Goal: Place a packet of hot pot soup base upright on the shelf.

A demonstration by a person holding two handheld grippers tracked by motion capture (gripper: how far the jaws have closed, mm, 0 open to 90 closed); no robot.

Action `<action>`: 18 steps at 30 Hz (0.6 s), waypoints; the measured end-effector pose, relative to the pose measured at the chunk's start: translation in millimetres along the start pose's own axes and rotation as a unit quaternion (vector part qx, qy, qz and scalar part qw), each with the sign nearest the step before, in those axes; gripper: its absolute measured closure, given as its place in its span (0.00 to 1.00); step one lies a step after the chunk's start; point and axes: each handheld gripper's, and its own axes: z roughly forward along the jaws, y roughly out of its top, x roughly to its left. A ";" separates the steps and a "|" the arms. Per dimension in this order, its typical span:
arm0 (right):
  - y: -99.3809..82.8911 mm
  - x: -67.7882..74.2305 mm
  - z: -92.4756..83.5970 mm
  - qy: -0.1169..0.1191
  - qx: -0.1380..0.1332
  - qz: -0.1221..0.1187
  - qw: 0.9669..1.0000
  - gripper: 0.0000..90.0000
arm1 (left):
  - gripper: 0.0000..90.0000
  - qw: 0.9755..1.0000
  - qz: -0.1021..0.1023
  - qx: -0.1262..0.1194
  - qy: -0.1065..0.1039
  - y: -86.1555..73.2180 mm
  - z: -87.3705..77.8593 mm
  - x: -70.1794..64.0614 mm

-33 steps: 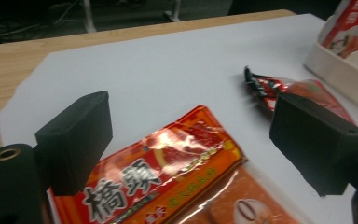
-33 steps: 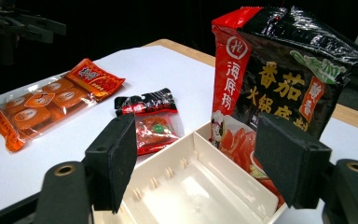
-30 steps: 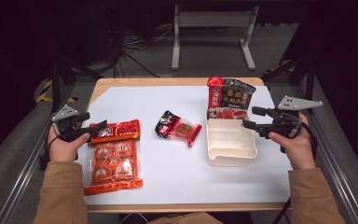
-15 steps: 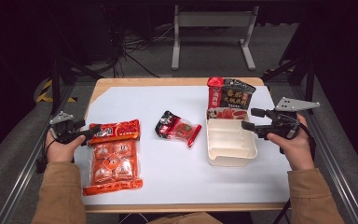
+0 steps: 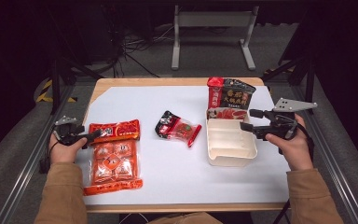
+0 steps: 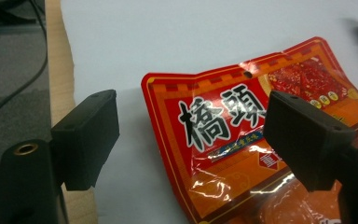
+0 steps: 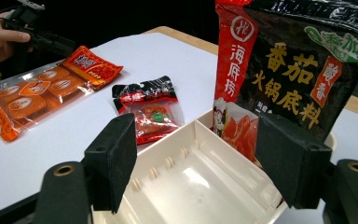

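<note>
Two grippers are held over the white table (image 5: 177,177), one in each hand of the person. The left gripper (image 5: 89,136) has its jaws wide apart and holds nothing. Between and just in front of its jaws lies the top edge of the orange-red packet (image 6: 242,140), which is flat on the table; one jaw is over the packet's printed header and the other is over the bare table beside it. The right gripper (image 5: 248,120) is also wide open and empty. It hovers over the cream plastic tray (image 5: 228,156), directly below its jaws. Beyond its jaws, at the far end of the tray, the black and red bag (image 7: 289,65) stands upright. The small dark sachet (image 5: 177,128) lies well apart from both grippers, between them, beside the tray.
</note>
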 end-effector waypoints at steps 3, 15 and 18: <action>-0.5 0.0 0.6 0.000 0.002 0.000 1.000 0.33 | 0.21 1.000 -0.008 0.012 -0.005 -1.4 2.2 3.3; -2.1 -0.3 1.2 -0.005 0.001 0.001 1.000 0.33 | 0.31 0.998 -0.010 0.009 -0.063 -3.4 9.4 3.4; -2.4 -0.4 2.0 -0.004 0.002 0.001 1.000 0.33 | 0.36 0.997 0.000 0.000 -0.073 -1.0 7.1 -1.7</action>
